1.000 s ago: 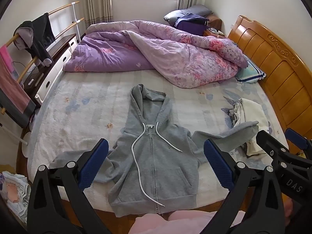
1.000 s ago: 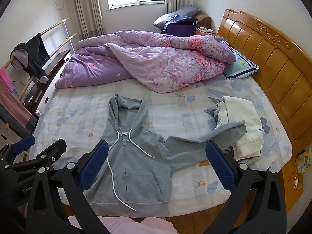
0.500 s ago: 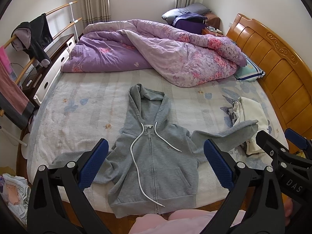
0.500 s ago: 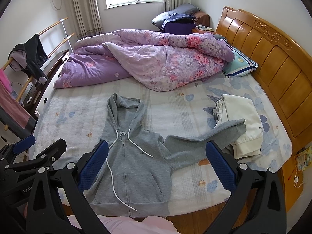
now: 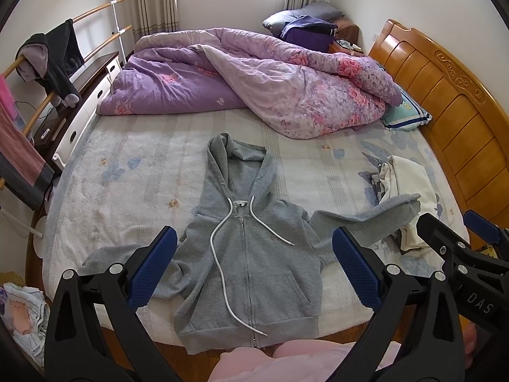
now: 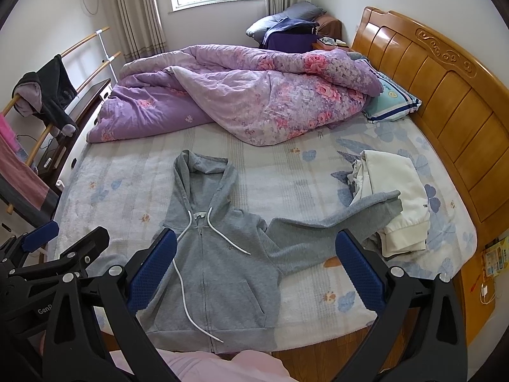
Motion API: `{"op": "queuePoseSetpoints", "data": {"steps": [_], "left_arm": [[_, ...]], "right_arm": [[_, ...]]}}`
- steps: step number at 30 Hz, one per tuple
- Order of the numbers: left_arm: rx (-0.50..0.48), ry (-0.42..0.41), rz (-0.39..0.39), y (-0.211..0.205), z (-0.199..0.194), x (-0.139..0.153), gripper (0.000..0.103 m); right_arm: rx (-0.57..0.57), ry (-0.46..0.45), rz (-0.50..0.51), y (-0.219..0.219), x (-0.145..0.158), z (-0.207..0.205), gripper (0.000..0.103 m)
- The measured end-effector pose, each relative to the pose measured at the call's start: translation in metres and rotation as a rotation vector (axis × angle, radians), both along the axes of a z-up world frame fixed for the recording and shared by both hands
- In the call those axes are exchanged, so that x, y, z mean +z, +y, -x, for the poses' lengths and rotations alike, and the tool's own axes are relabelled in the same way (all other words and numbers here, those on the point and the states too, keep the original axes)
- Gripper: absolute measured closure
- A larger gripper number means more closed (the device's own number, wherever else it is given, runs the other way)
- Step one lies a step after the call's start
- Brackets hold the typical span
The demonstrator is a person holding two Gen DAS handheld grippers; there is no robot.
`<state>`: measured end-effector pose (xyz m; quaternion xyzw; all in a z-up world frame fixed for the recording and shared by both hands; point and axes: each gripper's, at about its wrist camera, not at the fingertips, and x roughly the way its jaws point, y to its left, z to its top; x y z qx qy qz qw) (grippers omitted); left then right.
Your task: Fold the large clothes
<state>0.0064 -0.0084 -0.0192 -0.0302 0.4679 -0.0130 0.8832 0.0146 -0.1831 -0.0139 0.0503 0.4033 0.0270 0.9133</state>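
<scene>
Both grippers, left (image 5: 253, 269) and right (image 6: 256, 269), are hovering jaws apart over the flat grey zip-up cotton hoodie (image 5: 251, 264); next, probably folding its outstretched sleeve (image 6: 334, 226) in.

Bed (image 5: 133, 172): pale floral sheet, wooden headboard (image 5: 445, 95) at right.
Hoodie (image 5: 251, 254): grey, zipped, face up, hood toward the far side, hem at the near edge; white drawcord loose across the front. One sleeve lies out onto a cream garment (image 5: 410, 187).
Quilt (image 5: 270, 89): purple, bunched at the far side.
Left tongs (image 5: 254, 270): spread wide, empty, above the hoodie.
Right tongs (image 5: 458, 232): at right edge.
</scene>
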Motion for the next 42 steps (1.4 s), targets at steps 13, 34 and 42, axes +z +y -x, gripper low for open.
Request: {"op": "queuePoseSetpoints", "data": {"steps": [13,34,42], "left_arm": [[-0.001,0.007,0.001,-0.002,0.000,-0.002,0.005],[-0.006,0.019,0.013,-0.005,0.007,-0.010,0.005],[-0.004,0.023,0.015,-0.006,0.006,-0.009,0.005]], "right_arm": [[0.001,0.007,-0.010,0.003,-0.004,0.000,0.007],[0.004,0.011,-0.015,0.004,-0.004,0.000,0.007],[0.004,0.015,-0.013,0.006,-0.005,0.001,0.007]]}}
